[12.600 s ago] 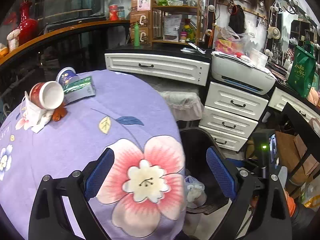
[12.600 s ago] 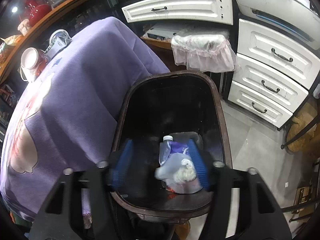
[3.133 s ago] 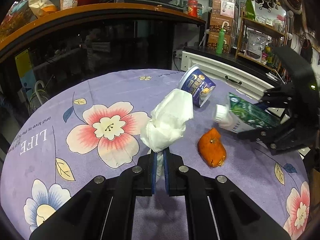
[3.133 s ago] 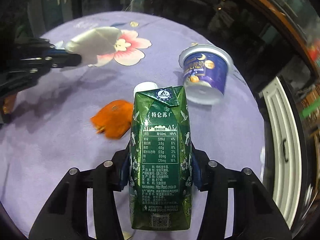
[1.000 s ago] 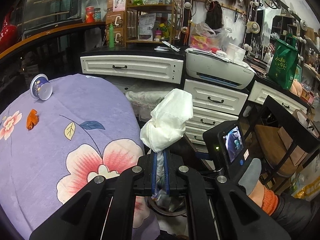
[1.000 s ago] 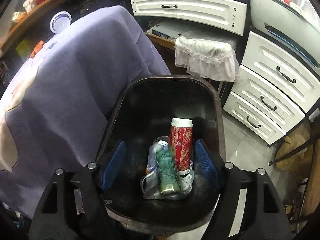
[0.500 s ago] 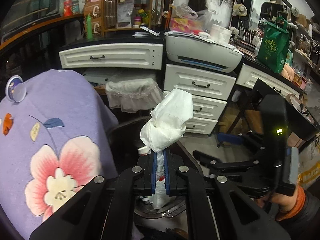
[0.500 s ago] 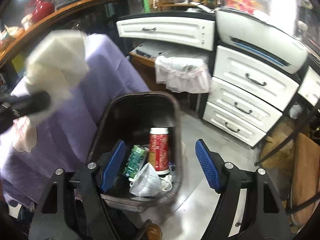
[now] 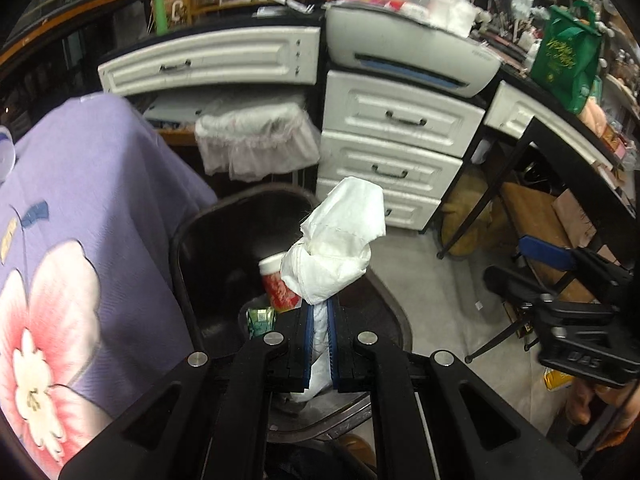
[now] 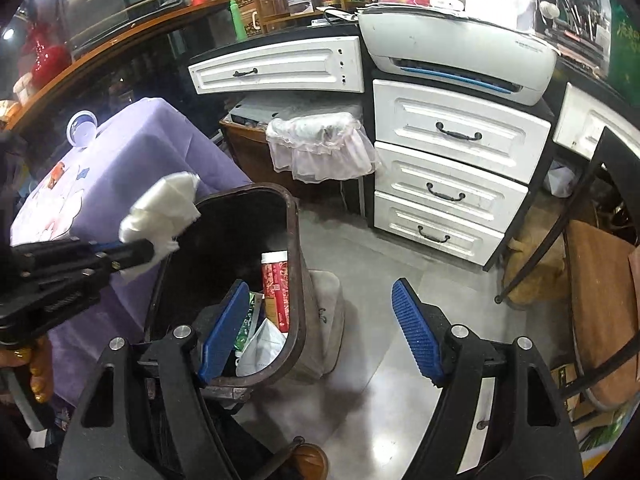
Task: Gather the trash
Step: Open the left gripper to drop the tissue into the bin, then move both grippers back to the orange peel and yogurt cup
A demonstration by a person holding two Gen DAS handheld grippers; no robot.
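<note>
My left gripper (image 9: 319,316) is shut on a crumpled white tissue (image 9: 338,240) and holds it above the dark trash bin (image 9: 188,240). In the right wrist view the tissue (image 10: 164,204) hangs over the bin's rim (image 10: 294,240). Inside the bin stand a red cup (image 10: 275,280), a green carton (image 9: 260,318) and a clear bag (image 10: 262,346). My right gripper (image 10: 320,332) is open and empty, to the right of the bin over the floor. A purple yogurt cup (image 10: 82,128) and an orange peel (image 10: 58,170) lie on the purple floral tablecloth (image 10: 132,152).
White drawers (image 10: 452,168) and a printer (image 10: 460,52) stand behind the bin. A lace-covered stool (image 10: 320,148) stands beside the table. A black metal frame (image 10: 560,220) with a brown chair (image 10: 600,288) is at the right. Grey floor (image 10: 380,380) lies around the bin.
My left gripper has moved the tissue further over the bin. My right gripper has drawn back to the right, off the bin, still open.
</note>
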